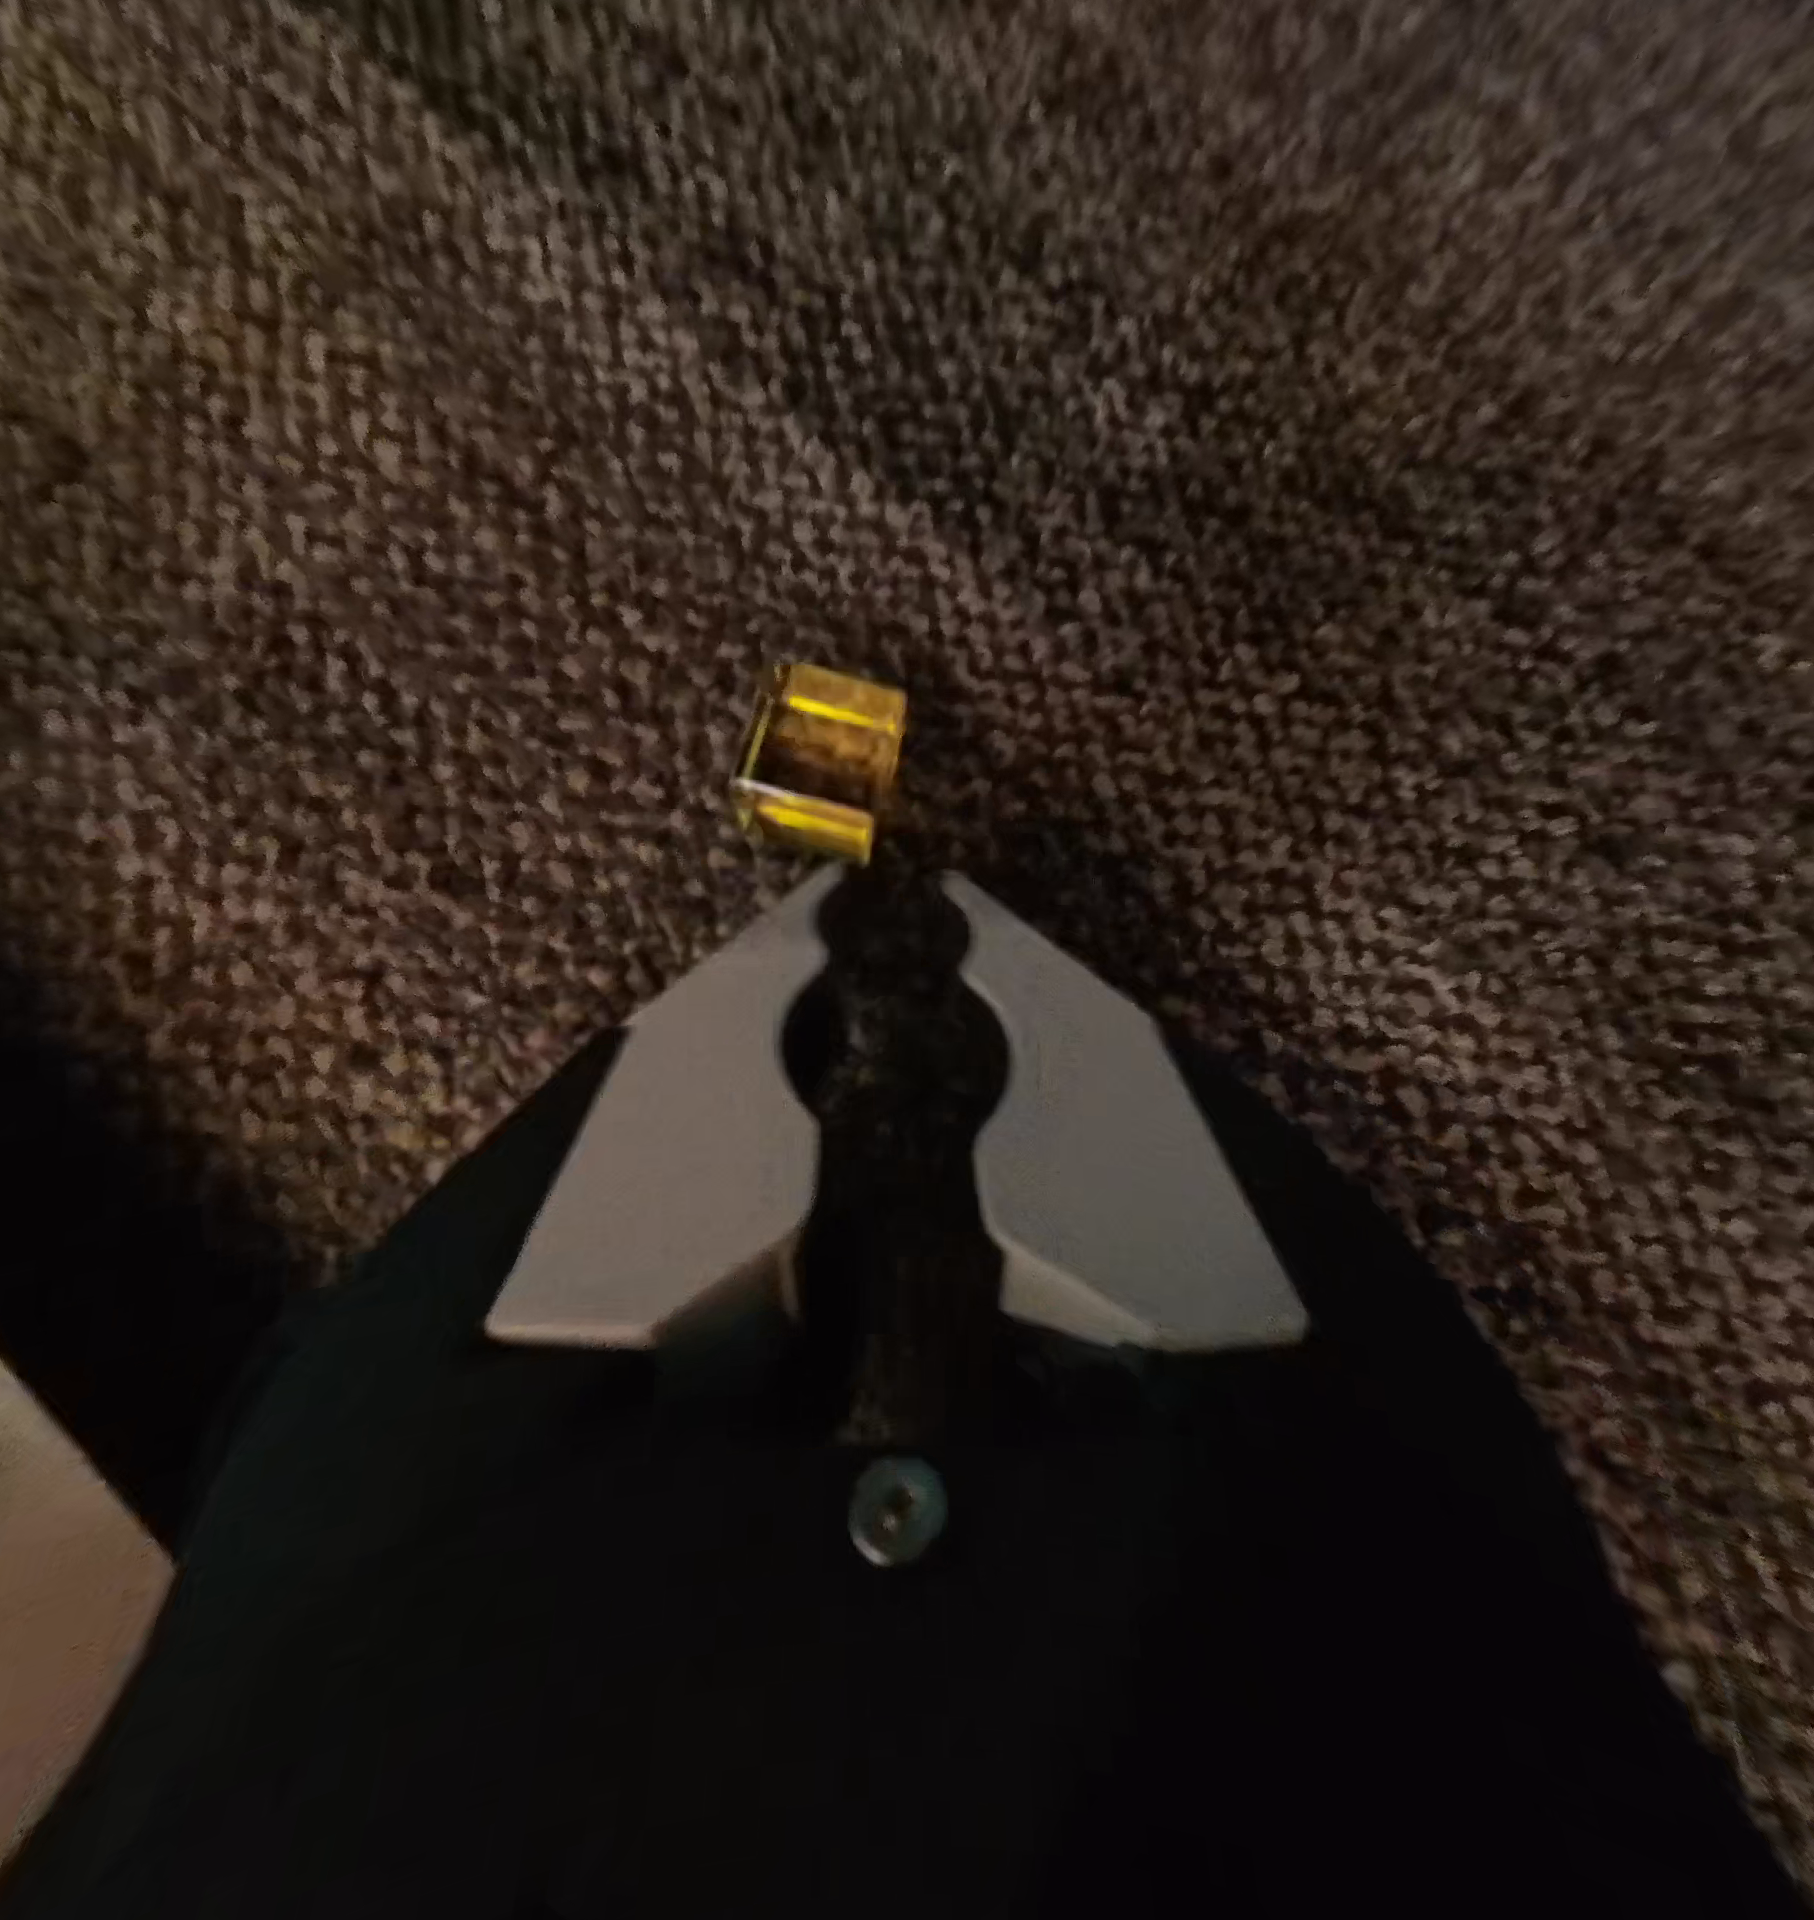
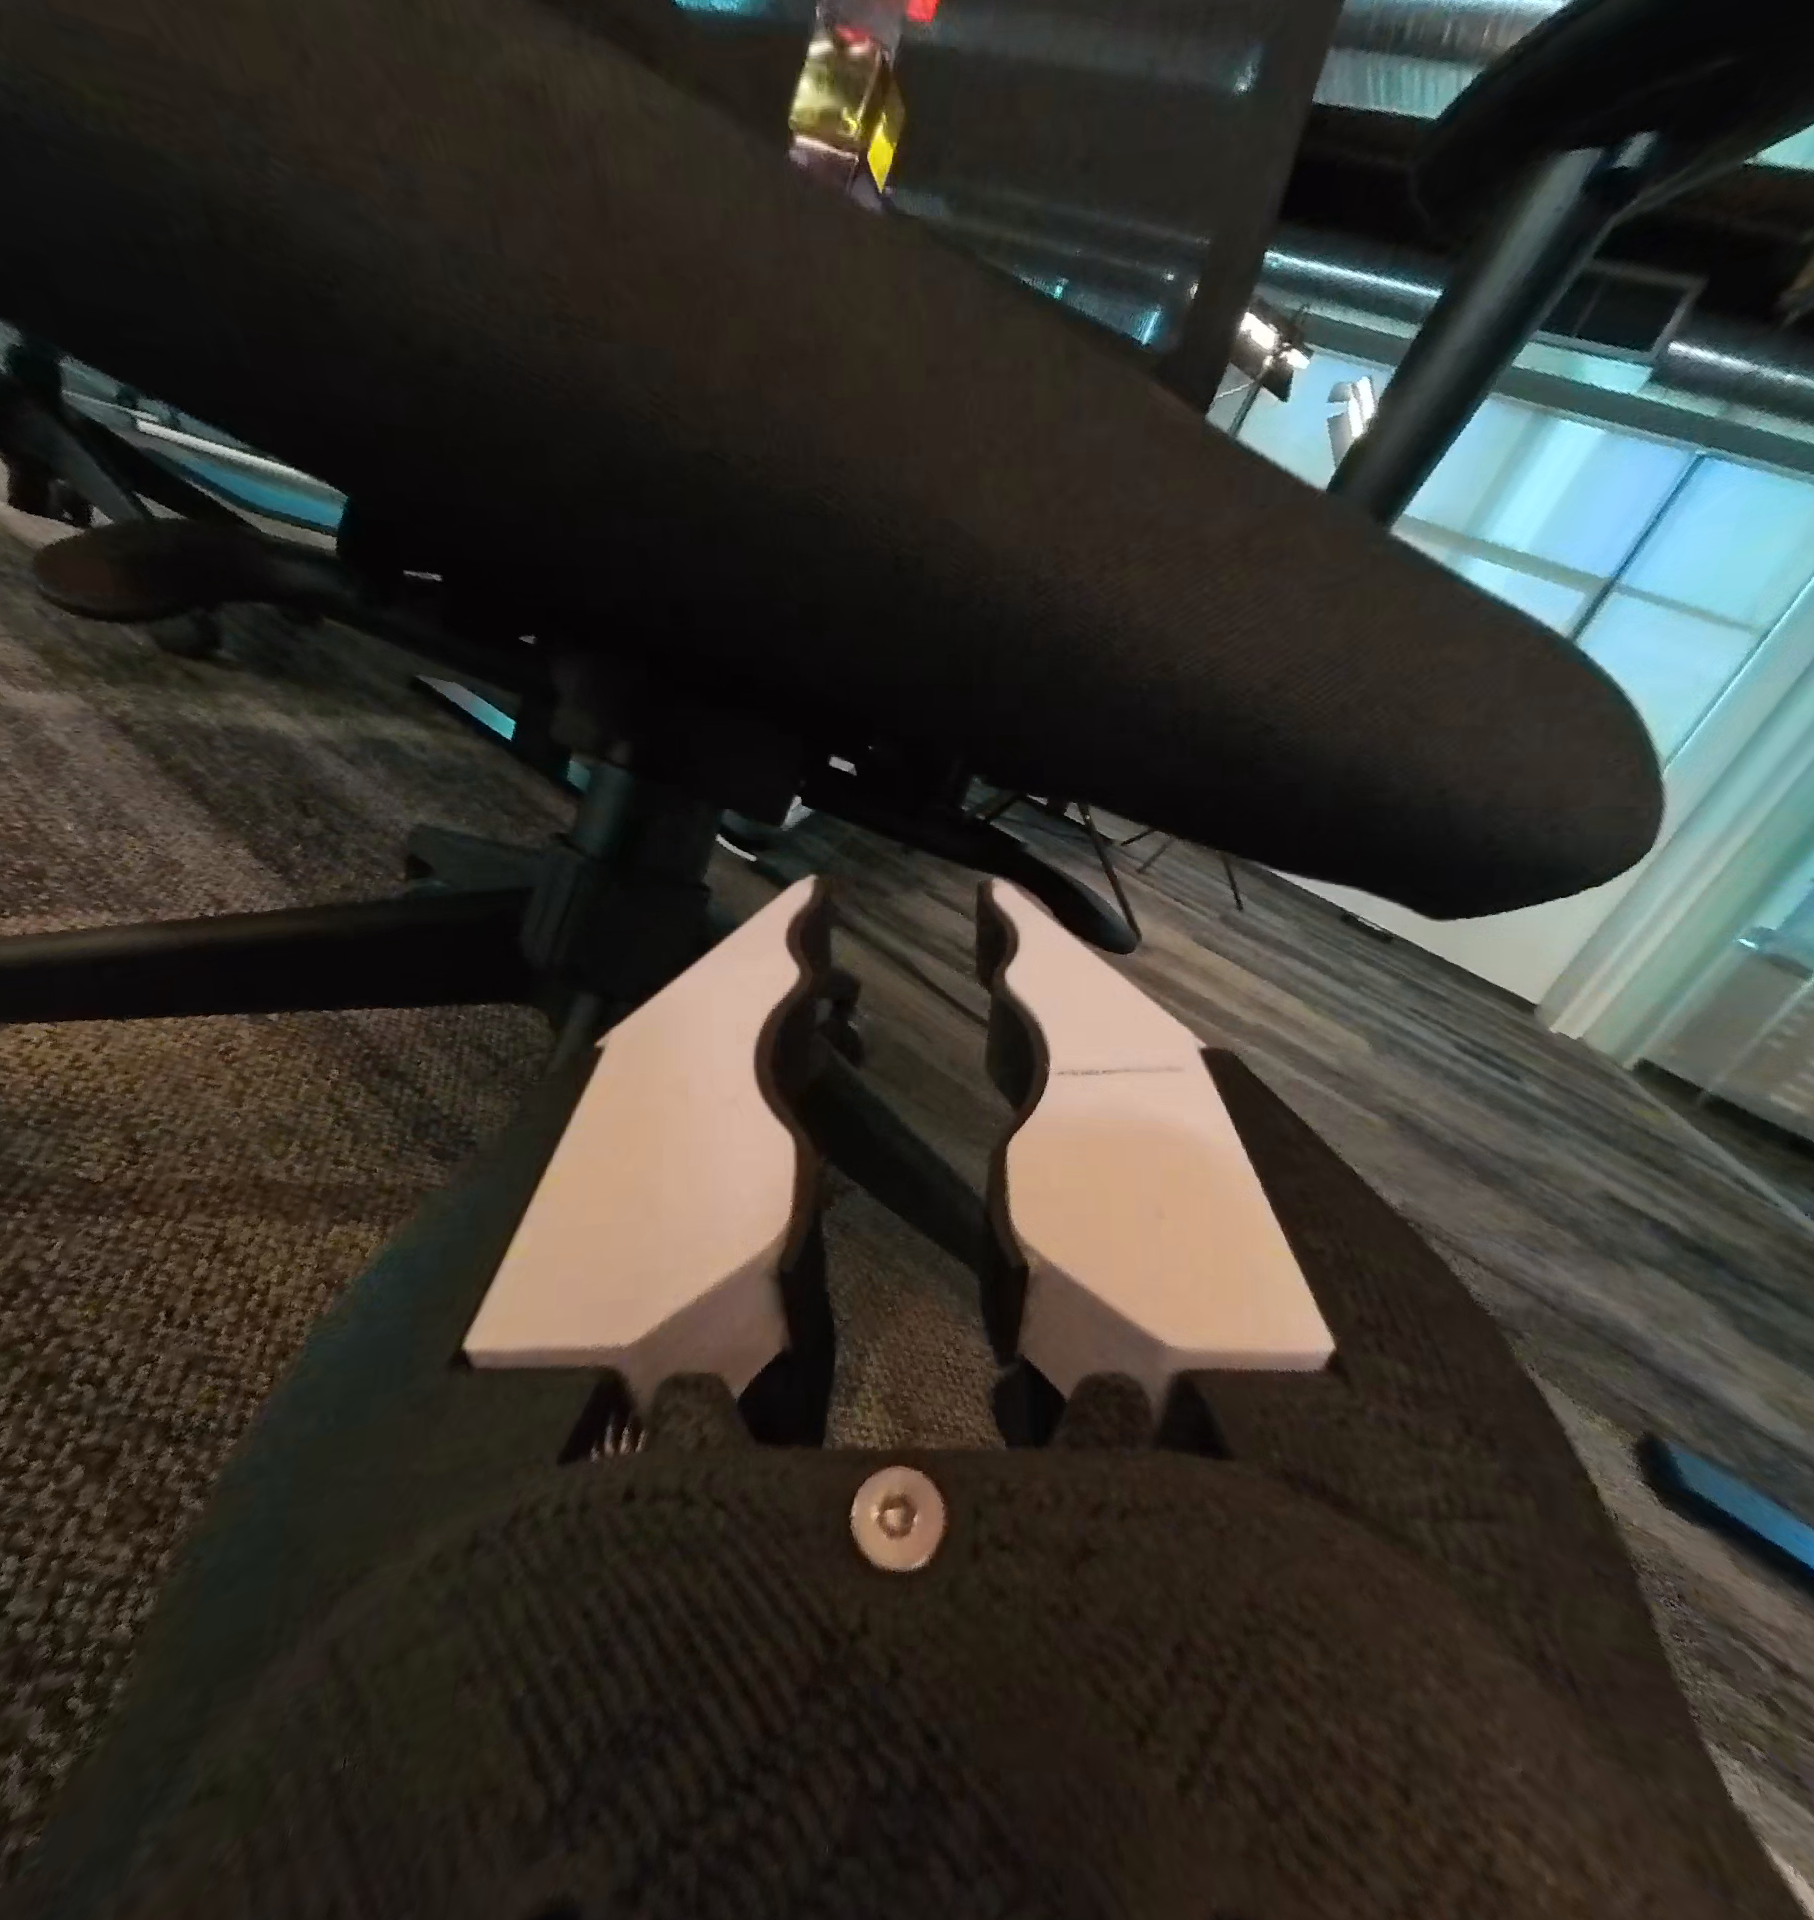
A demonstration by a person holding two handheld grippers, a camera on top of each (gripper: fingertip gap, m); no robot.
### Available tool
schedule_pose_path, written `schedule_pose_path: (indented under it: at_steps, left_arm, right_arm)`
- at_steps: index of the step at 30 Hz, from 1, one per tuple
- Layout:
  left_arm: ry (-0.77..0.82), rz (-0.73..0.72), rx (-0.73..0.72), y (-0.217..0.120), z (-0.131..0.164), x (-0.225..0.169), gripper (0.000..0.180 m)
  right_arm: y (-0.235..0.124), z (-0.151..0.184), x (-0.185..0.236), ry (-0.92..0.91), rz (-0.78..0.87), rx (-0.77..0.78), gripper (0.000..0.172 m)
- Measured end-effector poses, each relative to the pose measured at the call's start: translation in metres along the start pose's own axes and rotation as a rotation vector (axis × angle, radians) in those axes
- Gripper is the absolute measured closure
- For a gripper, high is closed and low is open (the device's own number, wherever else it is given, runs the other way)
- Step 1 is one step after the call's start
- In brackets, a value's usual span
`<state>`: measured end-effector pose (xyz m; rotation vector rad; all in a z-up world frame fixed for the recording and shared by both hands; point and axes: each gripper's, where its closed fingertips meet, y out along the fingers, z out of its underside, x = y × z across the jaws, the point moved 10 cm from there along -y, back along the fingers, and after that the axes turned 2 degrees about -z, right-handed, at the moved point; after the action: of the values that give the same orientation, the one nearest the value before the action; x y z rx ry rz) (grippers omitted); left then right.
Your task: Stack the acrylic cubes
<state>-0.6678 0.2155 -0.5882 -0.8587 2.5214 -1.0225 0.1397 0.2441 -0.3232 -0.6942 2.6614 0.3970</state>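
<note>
In the left wrist view my left gripper [image 1: 895,873] hangs low over speckled brown carpet [image 1: 1298,468]. Its pale fingers [image 1: 716,1091] stand a narrow gap apart with only dark carpet between them. A small clear yellow cube [image 1: 820,764] lies on the carpet just past the fingertips, a little to the left, and no pad touches it. In the right wrist view my right gripper [image 2: 898,894] is low by the floor, pointing under a black office chair seat [image 2: 778,468]. Its fingers [image 2: 695,1091] are apart with nothing between them.
The chair's column [image 2: 622,862] and a black base leg [image 2: 207,961] stand just left of the right gripper; another leg runs behind its jaws. A dark flat object [image 2: 1755,1527] lies on the carpet at right. Glass walls [image 2: 1661,571] stand behind. A pale surface [image 1: 20,1558] shows at lower left.
</note>
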Motion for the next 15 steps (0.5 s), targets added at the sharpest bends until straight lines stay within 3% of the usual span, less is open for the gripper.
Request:
schedule_pose_path:
  at_steps: [6,9,15]
  left_arm:
    - [-0.152,-0.015,-0.121,-0.027,0.011,-0.010,0.159]
    - [-0.135,-0.066,-0.116,-0.036,0.005,-0.008,0.124]
    - [-0.106,-0.084,-0.096,-0.025,-0.009,0.000,0.119]
  right_arm:
    - [-0.013,-0.005,-0.007,0.086,0.005,-0.034,0.145]
    - [-0.018,-0.003,-0.012,0.108,0.010,-0.039,0.145]
    - [-0.017,0.003,-0.021,0.177,0.035,-0.010,0.148]
